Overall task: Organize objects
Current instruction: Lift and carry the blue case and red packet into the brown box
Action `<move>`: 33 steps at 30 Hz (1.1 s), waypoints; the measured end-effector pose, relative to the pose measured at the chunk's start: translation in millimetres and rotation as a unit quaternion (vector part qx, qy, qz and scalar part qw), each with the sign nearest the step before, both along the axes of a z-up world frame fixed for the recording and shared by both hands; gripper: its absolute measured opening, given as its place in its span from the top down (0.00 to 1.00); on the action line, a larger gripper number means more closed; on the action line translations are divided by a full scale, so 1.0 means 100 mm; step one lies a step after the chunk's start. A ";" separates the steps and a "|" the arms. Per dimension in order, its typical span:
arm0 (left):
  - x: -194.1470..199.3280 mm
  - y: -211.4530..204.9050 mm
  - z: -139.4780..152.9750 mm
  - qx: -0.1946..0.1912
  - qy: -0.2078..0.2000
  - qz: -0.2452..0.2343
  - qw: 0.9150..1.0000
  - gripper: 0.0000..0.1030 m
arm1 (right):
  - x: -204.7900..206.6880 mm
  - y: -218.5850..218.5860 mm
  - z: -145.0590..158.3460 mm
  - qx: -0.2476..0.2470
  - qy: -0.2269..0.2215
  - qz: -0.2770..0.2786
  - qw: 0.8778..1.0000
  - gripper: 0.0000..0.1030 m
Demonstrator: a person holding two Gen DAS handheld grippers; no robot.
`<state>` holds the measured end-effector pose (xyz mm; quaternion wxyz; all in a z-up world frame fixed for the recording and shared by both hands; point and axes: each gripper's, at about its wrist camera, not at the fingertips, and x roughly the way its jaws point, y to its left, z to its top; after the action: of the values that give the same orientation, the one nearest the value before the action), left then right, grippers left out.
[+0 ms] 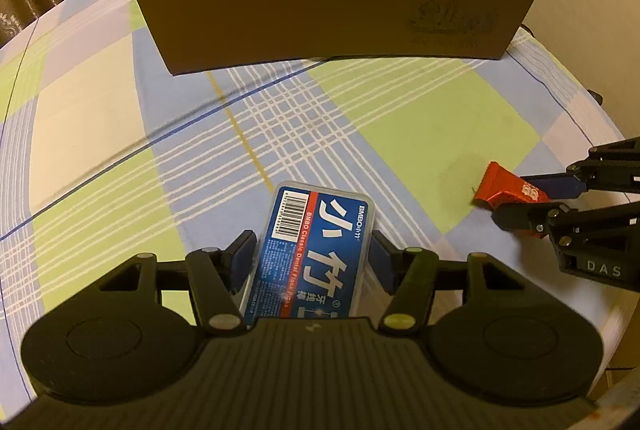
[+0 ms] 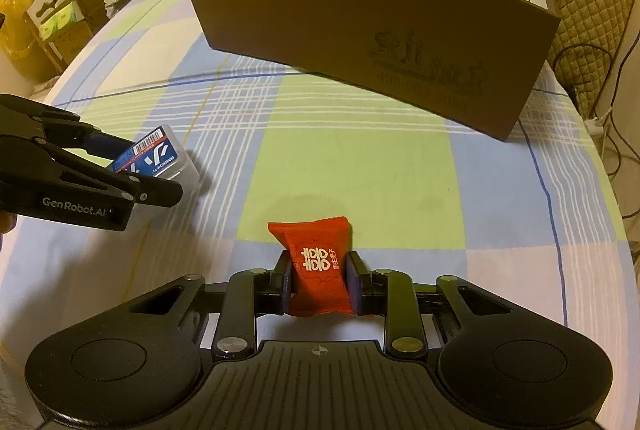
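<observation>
Your left claw [image 1: 314, 254] is clamped on a clear plastic dental floss box with a blue and red label [image 1: 316, 250], its blue pads [image 1: 244, 258] pressing both long sides. The box juts forward out of the jaws, above the checked blue, green and white cloth [image 1: 420, 118] that covers the tabletop. Whether its far end touches the cloth, you cannot tell.

Your right claw [image 2: 320, 280] grips a small red foil candy packet with white characters [image 2: 318, 266], squeezed between its two pads; the packet's far end sticks out over the cloth.

On the far side stands an open brown cardboard box with white inner walls [image 1: 332, 10], well apart from both claws. In the right wrist view your left claw [image 2: 156, 174] sits to the left, near the packet's side.
</observation>
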<state>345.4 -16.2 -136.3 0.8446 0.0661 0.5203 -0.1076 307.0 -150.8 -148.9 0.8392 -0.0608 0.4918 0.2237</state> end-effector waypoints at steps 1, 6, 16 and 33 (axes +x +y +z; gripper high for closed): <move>0.00 0.01 0.00 -0.001 -0.001 0.001 1.000 0.45 | 0.00 0.00 0.01 0.001 0.000 0.000 1.000 0.77; -0.01 0.01 0.05 -0.005 -0.005 0.004 1.000 0.45 | 0.02 -0.02 0.06 0.009 -0.003 -0.001 1.000 0.77; 0.03 0.00 0.18 -0.015 -0.021 0.008 1.000 0.45 | 0.08 -0.01 0.22 0.024 -0.013 0.000 1.000 0.77; 0.19 -0.02 0.50 -0.028 -0.057 0.013 0.998 0.45 | 0.27 -0.02 0.56 0.056 -0.041 0.002 0.998 0.77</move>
<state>364.5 -17.8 -86.6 0.8756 0.0420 0.4692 -0.1070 334.0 -152.4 -92.7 0.8603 -0.0239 0.4439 0.2496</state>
